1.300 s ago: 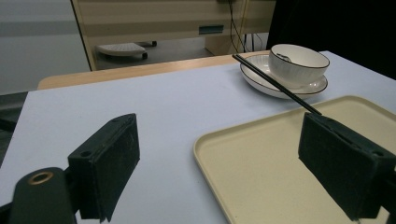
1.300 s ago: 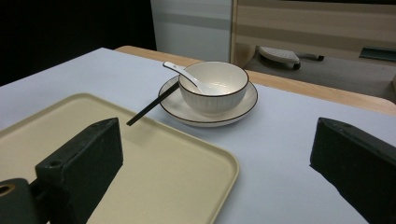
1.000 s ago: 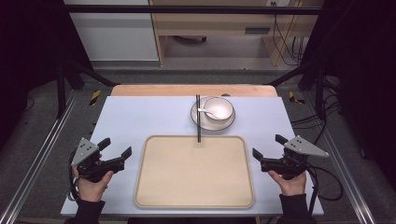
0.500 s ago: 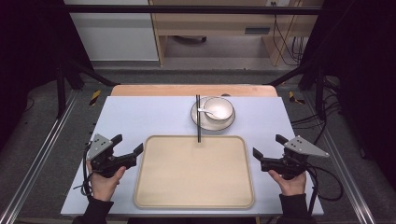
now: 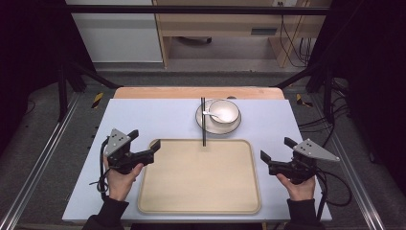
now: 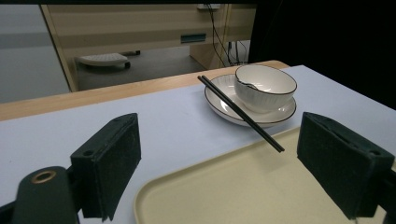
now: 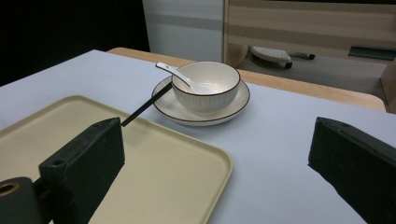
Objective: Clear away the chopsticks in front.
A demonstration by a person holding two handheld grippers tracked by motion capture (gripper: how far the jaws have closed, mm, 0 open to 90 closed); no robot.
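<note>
1. The left gripper now sits at the tray's left rim, nearer the centre and farther up the table than a second ago, when it lay well out by the table's left edge.
2. Its jaws stand wide apart and hold nothing; in the left gripper view one jaw hangs above the tray and the other above the table.
3. The right gripper stays where it was, just beside the tray's right rim, its jaws spread wide and empty.
4. The chopsticks are unmoved: they rest across the plate's left edge, their tips reaching over the tray's far rim.
5. The bowl still stands on the plate with the spoon in it, well apart from both grippers.
</note>
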